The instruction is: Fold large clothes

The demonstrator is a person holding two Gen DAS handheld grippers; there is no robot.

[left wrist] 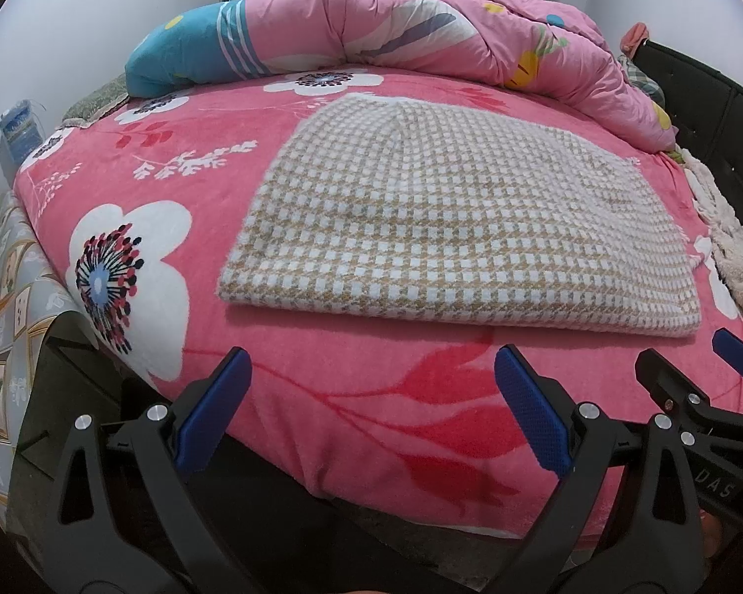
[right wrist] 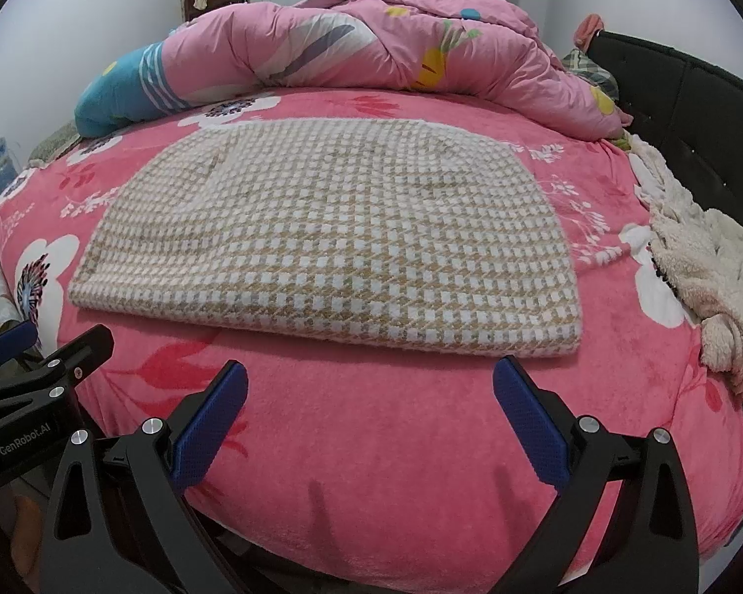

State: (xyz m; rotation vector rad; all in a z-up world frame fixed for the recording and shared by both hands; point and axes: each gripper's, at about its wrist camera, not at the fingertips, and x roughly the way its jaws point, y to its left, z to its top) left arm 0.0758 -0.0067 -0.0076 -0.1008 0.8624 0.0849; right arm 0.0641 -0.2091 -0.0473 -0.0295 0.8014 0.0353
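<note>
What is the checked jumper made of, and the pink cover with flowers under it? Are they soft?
The checked jumper looks like a fuzzy knit, perhaps wool or acrylic: its edges show a soft halo of fibres, and its fold looks thick. The pink flowered cover looks like plush fleece, matte with a short velvety nap. Both probably feel soft, though the pictures cannot settle the exact fibre.

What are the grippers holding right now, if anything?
Nothing. Both the left gripper and right gripper are open over the blanket, short of the folded garment.
</note>
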